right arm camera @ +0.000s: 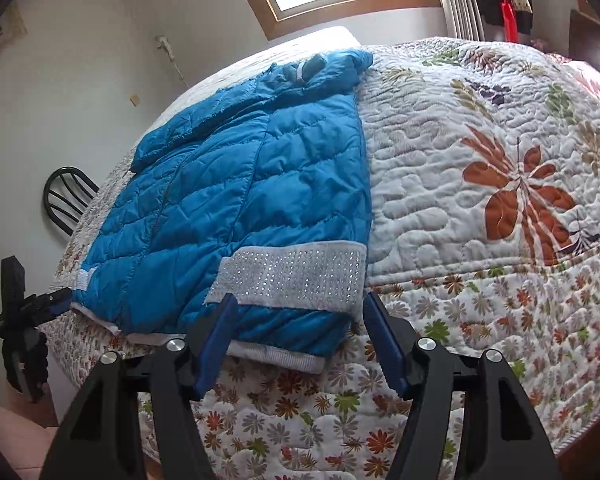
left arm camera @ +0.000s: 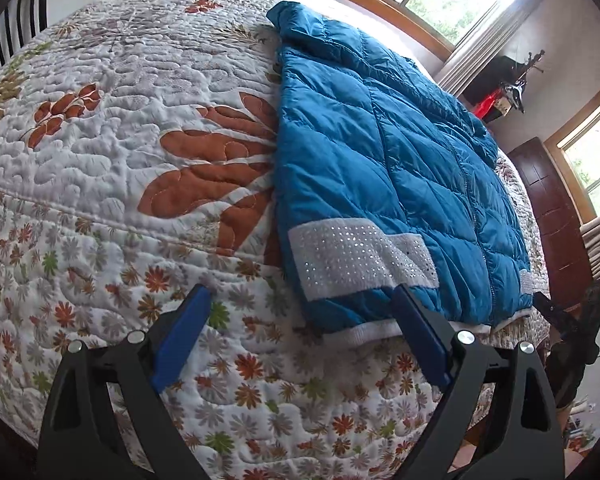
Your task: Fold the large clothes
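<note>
Left wrist view: blue puffer jacket (left arm camera: 384, 160) lies flat on the quilted bed (left arm camera: 120, 160), sleeves folded in over the body, white sequined cuff (left arm camera: 352, 256) across the near part, white ribbed hem (left arm camera: 364, 330) at the near edge of the bed. The left tongs (left arm camera: 300, 304) stand wide and hold nothing; the right-hand finger sits just in front of the hem, the left-hand one over bare quilt. The other tongs show at the far right edge, near the hem's other corner. Right wrist view: same jacket (right arm camera: 236, 184) sits on the left half of the bed (right arm camera: 480, 140), collar far, hem (right arm camera: 276, 358) near. The right tongs (right arm camera: 296, 316) are open, empty, with the right corner of the hem and the sequined cuff (right arm camera: 292, 276) between the fingers, not pinched as far as can be seen. The left tongs (right arm camera: 44, 304) sit at the far left by the other hem corner. Likely step: grab both hem corners for a bottom-to-collar fold. To do it well, each side should bite hem plus the cuff layer together so the sleeve does not slip out, close at matching corners, lift evenly, and carry the hem straight toward the collar; puffy fabric will spring back, so press it down.
</note>
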The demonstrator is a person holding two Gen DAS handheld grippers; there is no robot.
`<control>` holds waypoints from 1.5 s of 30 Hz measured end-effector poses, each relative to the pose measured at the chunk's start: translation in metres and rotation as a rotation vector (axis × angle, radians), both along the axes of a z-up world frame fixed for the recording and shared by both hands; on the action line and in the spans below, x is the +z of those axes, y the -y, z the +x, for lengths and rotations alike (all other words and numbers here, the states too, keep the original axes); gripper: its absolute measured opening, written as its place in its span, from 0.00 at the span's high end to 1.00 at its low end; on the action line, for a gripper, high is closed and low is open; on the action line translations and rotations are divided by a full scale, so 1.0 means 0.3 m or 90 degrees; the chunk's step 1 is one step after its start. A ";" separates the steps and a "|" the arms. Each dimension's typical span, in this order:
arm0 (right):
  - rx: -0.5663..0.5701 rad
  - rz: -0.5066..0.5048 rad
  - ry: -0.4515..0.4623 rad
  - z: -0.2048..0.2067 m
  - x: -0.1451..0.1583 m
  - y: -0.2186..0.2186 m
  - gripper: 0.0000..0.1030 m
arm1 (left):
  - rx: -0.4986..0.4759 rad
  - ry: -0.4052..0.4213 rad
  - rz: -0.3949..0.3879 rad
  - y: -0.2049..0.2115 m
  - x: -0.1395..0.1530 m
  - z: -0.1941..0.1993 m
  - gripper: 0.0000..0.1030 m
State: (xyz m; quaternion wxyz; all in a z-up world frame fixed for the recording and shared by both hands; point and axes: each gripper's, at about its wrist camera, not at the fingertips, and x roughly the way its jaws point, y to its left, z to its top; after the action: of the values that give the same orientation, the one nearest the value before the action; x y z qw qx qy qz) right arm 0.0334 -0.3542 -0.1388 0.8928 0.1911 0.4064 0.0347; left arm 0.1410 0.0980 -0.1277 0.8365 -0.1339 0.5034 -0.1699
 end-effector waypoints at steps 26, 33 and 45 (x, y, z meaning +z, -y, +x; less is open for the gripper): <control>0.003 0.074 0.023 -0.026 -0.005 0.005 0.87 | -0.013 0.002 -0.101 0.107 0.009 0.013 0.86; 0.033 0.091 0.056 -0.110 0.035 -0.010 0.89 | -0.022 0.037 -0.113 0.059 0.051 -0.045 0.88; 0.051 0.078 0.057 -0.219 -0.027 -0.023 0.89 | -0.047 0.076 -0.091 -0.025 0.019 -0.218 0.88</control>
State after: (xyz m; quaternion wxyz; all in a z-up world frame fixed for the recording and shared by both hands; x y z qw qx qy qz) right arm -0.0322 -0.3472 -0.1469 0.8947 0.2274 0.3703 0.1037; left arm 0.0756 0.1054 -0.1221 0.8467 -0.1646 0.4434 -0.2439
